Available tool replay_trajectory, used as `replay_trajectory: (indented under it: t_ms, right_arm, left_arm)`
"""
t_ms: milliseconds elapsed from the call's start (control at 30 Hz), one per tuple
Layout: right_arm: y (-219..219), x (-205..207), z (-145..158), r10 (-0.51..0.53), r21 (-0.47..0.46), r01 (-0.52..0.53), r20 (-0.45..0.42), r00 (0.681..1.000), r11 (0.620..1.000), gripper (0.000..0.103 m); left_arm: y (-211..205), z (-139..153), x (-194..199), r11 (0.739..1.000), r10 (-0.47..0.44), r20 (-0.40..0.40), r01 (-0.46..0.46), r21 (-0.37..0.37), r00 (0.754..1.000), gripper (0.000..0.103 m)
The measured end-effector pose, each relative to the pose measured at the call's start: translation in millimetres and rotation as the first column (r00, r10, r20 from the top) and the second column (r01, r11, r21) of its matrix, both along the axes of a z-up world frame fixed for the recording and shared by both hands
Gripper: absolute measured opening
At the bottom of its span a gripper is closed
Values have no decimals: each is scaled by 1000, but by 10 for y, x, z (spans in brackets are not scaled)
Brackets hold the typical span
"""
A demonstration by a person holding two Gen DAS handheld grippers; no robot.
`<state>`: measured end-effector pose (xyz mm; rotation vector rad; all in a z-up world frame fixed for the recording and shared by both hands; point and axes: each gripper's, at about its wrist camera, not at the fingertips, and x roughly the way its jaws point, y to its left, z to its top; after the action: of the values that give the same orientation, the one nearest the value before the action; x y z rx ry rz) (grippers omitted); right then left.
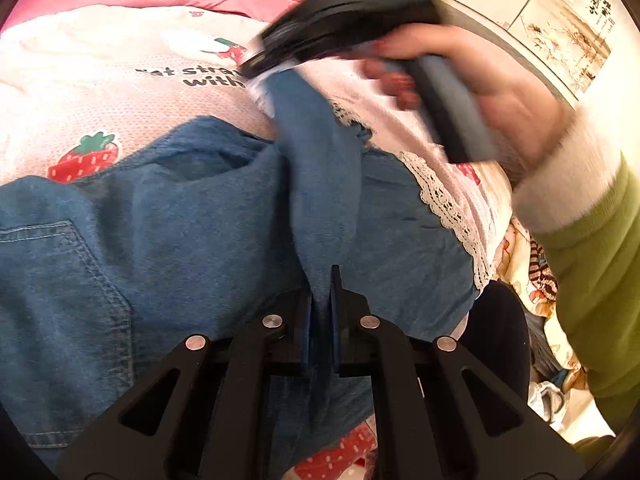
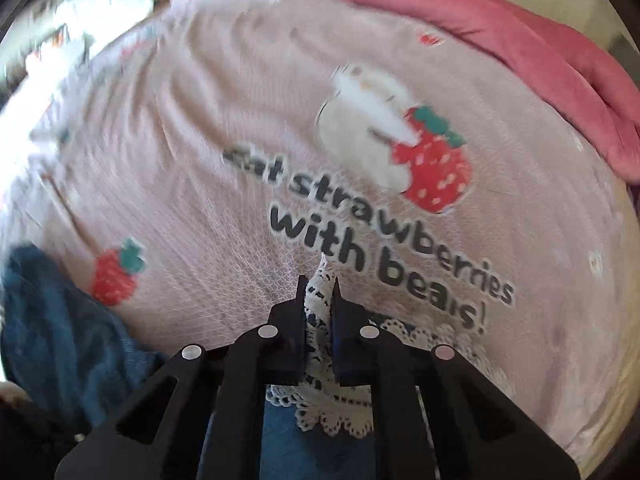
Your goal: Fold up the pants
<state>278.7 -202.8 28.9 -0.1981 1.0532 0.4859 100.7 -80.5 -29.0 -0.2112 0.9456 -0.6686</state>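
Pants: I see blue denim pants [image 1: 168,248] spread across the near half of the left wrist view, lying on the bed cover, a stitched back pocket [image 1: 52,276] at near left. A raised ridge of denim runs from the near centre up toward the far centre.

Lace trim: white lace trim [image 1: 444,204] edges the pants on the right side. In the right wrist view I see the same lace bunched at near centre.

Left gripper: my left gripper [image 1: 322,300] has its jaws closed on the near end of the raised denim ridge; the cloth sits pinched between the two blue pads.

Right gripper: my right gripper [image 2: 320,300] has its jaws closed on the lace trim; the lace stands up between them and spills out below. In the left wrist view this gripper is blurred at far right, lifting the far end of the ridge.

Right hand: my right hand [image 1: 492,92] wraps the gripper handle, with a white cuff and a green sleeve [image 1: 592,264] behind it.

Bed cover: a pale pink bed cover [image 2: 208,128] lies under everything, printed with strawberries, a white bear and the words "eat strawberries with bears!".

Blanket: a darker pink blanket [image 2: 520,40] lies along the far edge of the cover.

Image quality: both views are motion-blurred, the right wrist view most at its left side.
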Motion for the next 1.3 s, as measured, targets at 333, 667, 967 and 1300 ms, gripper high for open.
replay_trajectory:
  t_ms: [333,667,967,1300]
  right_arm:
    - [-1822,-1394,369,-290,345,255,52,956,903,10]
    - [-2276,-2259,-240,-329,378,324,-54,943,867,42]
    - [-2270,-2414,-272,-299,326,296,-42,953,898,4]
    - [-2323,-2640,-469,-265,326,280,-91,960,903,4]
  left_arm:
    - [-26,161,-182,997,-71,77,71,8,994,2]
    - [-278,92,-357,978,-177,129,159,134,976,2]
    - [-311,46,-439,968,-198,132,172,185,971,0]
    - [-159,93,-645,951,-230,168,185,248,959,0]
